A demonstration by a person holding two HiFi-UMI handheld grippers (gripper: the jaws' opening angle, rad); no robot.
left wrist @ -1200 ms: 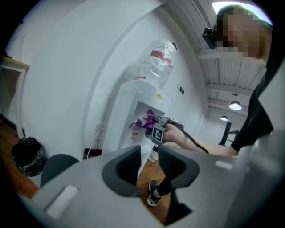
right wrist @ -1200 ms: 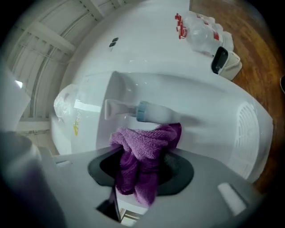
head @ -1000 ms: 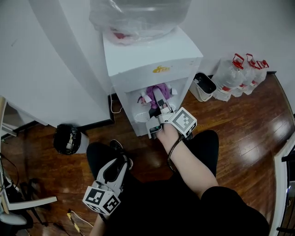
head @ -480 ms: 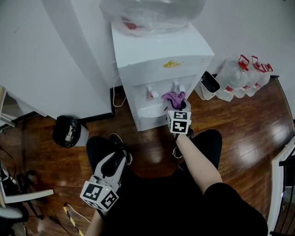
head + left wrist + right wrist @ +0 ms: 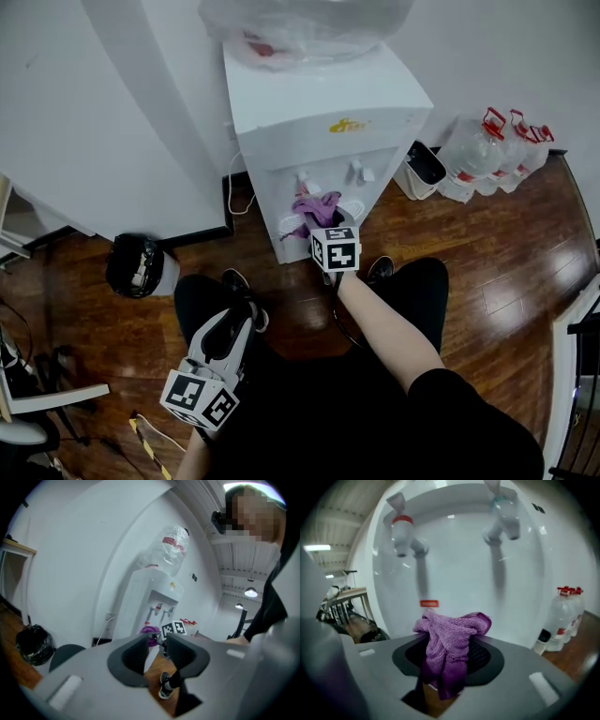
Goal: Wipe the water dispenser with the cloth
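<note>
Holding the purple cloth [image 5: 452,630] up to the recessed front of the water dispenser [image 5: 323,108], the right gripper [image 5: 324,225] is seen with its jaws closed on a bunched fold of the fabric. A soft wad is thereby left standing out ahead of the jaw tips, so that the hard plastic is kept off the white panel. The cloth is found low in the tap recess, below the red tap [image 5: 401,531] and the blue tap [image 5: 501,520] and just above the drip tray [image 5: 354,208]. Whether the fabric is actually touching the back panel cannot be settled, since that part of the right gripper view is blurred, though contact appears likely. The gripper is pointed slightly downward into the recess, which is judged to suit a stroke across the panel under the spouts.

The left gripper [image 5: 242,328] is held near the person's lap, well apart from the dispenser. Its jaws are parted a little and nothing is gripped between them; only the floor and a shoe are seen through the gap. It is presumably parked there because one tool is enough for wiping.

The wiping is judged to be under way at the tap recess, and care will be needed that the taps are not knocked.
</note>
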